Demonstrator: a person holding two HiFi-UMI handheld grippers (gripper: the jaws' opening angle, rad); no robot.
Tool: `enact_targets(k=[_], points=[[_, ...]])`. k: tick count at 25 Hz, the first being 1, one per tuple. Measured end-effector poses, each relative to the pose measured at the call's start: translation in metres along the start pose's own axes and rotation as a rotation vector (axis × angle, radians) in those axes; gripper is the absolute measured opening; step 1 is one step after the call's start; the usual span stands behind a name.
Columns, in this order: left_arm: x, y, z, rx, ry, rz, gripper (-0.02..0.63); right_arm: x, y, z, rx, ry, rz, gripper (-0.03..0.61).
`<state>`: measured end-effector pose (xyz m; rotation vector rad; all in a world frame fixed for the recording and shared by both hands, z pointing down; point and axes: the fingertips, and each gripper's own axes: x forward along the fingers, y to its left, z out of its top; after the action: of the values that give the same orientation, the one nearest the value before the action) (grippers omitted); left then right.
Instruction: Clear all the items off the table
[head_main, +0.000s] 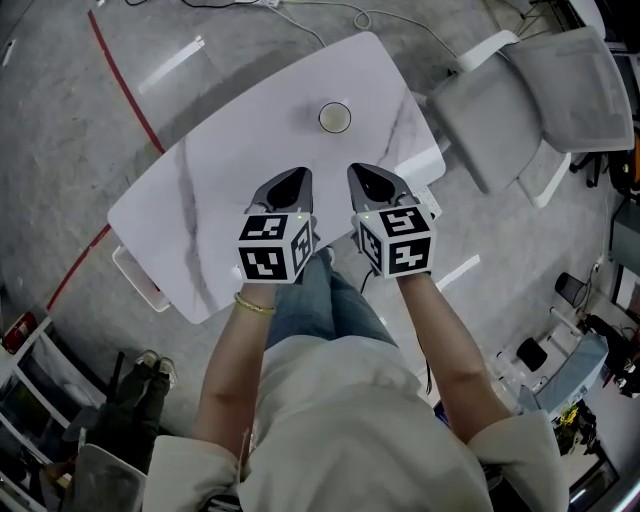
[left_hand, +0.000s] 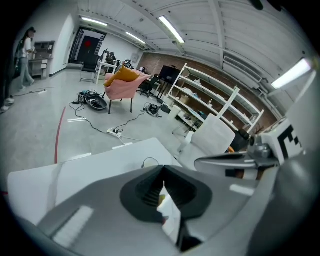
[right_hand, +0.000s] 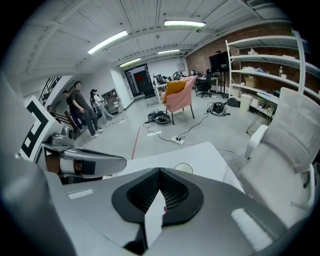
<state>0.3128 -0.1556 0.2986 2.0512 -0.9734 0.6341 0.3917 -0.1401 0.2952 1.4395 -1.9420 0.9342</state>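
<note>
A white marble table (head_main: 230, 170) bears one small round white cup (head_main: 334, 117) near its far edge. The cup also shows just past the jaws in the left gripper view (left_hand: 149, 162) and in the right gripper view (right_hand: 183, 168). My left gripper (head_main: 298, 176) and right gripper (head_main: 360, 172) hover side by side over the table's near part, short of the cup, both pointing toward it. Both are shut with nothing held; the closed tips meet in the left gripper (left_hand: 162, 169) and the right gripper (right_hand: 160, 171).
Two white padded chairs (head_main: 530, 100) stand at the table's right end. A white tray (head_main: 140, 280) sticks out under the table's left end. A red floor line (head_main: 125, 90) and cables (head_main: 330, 15) lie beyond. Several people (right_hand: 82, 112) stand far off.
</note>
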Motion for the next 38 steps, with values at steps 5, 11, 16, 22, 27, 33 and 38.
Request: enact_targets(k=[5, 11, 16, 22, 27, 33, 38], points=[[0.016, 0.010, 0.007, 0.010, 0.021, -0.012, 0.009, 0.021, -0.010, 0.004, 0.020, 0.011, -0.025, -0.002], [0.032, 0.022, -0.003, 0.003, 0.039, -0.007, 0.009, 0.045, -0.020, -0.008, 0.036, 0.015, -0.050, -0.002], [0.045, 0.028, -0.016, 0.001, 0.053, -0.003, 0.009, 0.072, -0.028, -0.023, 0.020, 0.034, -0.043, 0.000], [0.071, 0.034, -0.038, -0.038, 0.063, 0.021, 0.009, 0.106, -0.049, -0.043, 0.009, 0.057, -0.021, 0.124], [0.092, 0.039, -0.057, -0.066, 0.070, 0.045, 0.009, 0.134, -0.069, -0.059, 0.008, 0.062, -0.032, 0.203], [0.116, 0.050, -0.077, -0.103, 0.058, 0.083, 0.009, 0.166, -0.077, -0.082, -0.026, 0.078, 0.006, 0.272], [0.137, 0.061, -0.101, -0.125, 0.063, 0.128, 0.009, 0.192, -0.082, -0.092, -0.078, 0.052, 0.033, 0.315]])
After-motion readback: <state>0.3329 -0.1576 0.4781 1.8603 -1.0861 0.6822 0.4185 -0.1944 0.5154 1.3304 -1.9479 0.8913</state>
